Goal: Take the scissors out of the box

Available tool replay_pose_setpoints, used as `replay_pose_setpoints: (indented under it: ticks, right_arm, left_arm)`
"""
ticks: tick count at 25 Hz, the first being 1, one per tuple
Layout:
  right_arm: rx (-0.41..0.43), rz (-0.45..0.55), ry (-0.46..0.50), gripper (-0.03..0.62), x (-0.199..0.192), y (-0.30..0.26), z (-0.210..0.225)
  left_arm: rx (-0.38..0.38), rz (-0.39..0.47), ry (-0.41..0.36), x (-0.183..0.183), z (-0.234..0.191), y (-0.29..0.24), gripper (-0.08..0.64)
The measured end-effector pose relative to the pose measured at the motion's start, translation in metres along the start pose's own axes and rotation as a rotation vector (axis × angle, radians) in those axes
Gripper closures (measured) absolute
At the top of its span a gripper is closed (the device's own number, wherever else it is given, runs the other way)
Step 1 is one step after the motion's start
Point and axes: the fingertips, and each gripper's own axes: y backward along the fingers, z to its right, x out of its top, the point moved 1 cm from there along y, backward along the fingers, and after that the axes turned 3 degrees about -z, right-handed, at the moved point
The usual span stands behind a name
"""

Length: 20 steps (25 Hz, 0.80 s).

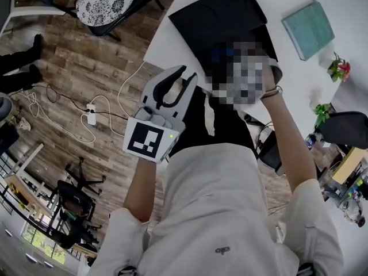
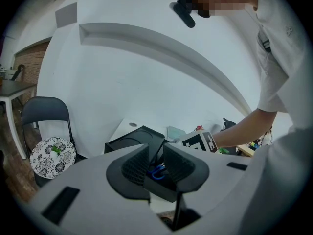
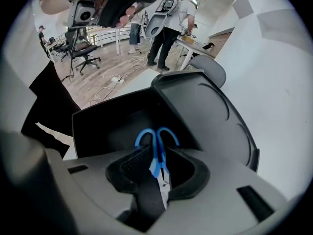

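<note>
Jaws of my right hand-held gripper (image 3: 159,153) stand slightly apart astride the scissors (image 3: 156,166), which rest inside the open black box (image 3: 102,129), blue loops pointing away. They look light, stiff and slick along the steel, so I judge the blue plastic shank the surest hold.
</note>
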Motion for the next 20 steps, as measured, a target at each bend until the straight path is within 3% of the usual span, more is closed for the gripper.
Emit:
replay_pose_setpoints:
  ticks: [20]
  right_arm:
    - [0.035, -0.052, 0.121, 0.495, 0.001, -0.002, -0.013]
  left_arm:
    - [0.005, 0.033, -0.003, 0.000, -0.003, 0.007, 0.460]
